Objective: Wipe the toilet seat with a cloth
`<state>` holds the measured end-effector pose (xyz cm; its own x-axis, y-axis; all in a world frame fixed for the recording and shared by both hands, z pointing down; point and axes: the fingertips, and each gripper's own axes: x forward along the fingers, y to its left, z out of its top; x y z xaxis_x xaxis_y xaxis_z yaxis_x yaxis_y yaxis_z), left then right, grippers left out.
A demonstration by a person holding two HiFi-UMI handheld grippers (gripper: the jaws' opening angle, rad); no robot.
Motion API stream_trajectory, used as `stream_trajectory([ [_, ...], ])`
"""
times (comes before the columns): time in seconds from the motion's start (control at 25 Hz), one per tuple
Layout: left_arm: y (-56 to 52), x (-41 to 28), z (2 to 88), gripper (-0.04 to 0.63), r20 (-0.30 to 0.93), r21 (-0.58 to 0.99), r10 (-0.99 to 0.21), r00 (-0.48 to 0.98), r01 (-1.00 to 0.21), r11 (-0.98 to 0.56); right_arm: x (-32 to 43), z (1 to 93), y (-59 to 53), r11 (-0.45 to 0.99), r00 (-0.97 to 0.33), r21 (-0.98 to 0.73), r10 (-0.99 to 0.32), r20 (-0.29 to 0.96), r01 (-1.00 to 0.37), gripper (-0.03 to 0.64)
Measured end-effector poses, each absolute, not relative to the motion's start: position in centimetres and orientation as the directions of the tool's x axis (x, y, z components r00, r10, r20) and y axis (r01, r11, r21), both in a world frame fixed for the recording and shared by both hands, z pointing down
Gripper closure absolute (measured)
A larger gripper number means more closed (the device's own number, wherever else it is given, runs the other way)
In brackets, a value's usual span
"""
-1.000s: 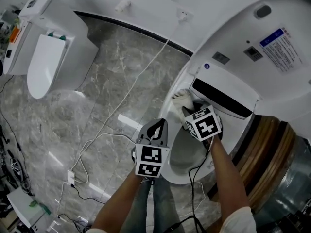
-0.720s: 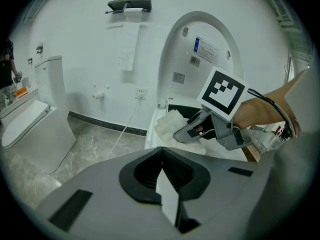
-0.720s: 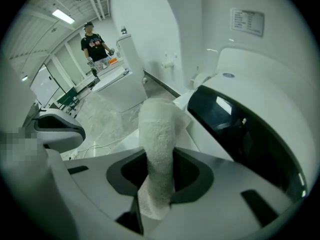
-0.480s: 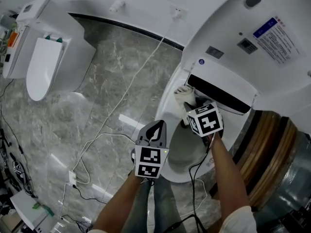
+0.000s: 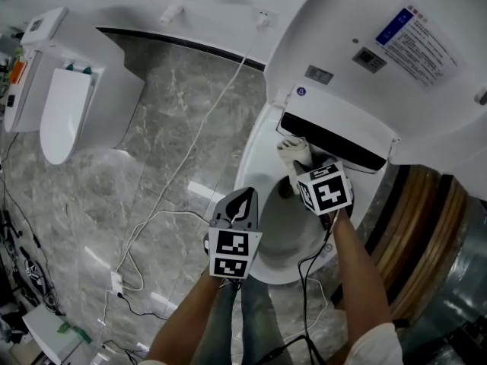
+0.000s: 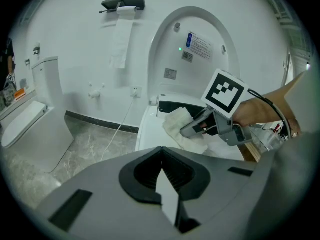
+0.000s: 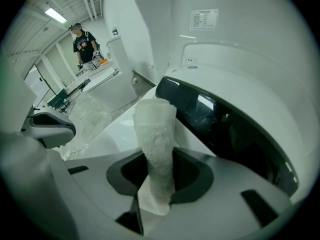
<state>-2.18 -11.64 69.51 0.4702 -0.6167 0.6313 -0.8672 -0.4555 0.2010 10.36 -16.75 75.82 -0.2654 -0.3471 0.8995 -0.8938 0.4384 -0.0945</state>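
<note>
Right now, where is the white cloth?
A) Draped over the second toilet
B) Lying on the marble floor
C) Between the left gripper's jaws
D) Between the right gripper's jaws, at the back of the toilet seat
D: the right gripper view shows the right gripper shut on the cloth. The head view puts it at the rear of the toilet seat, by the black panel. The left gripper is shut and empty.

Dim, even overhead light; fisheye edges dark, gripper bodies blurred.

The right hand-held gripper (image 5: pixel 297 170), clamped on the cloth (image 5: pixel 293 150), has carried it rightward along the rear of the toilet seat (image 5: pixel 251 164), under the dark strip (image 5: pixel 335 139).
</note>
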Motion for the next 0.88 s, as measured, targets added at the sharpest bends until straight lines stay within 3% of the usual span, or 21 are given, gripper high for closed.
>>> stream_trajectory([
  [0.88, -8.9, 7.2, 69.4, 0.584, 0.639, 0.196, -0.540, 0.547, -0.795, -0.574, 21.3, 76.7, -10.4, 0.244, -0.230, -0.145, -0.369, 0.901, -0.959, 0.508],
])
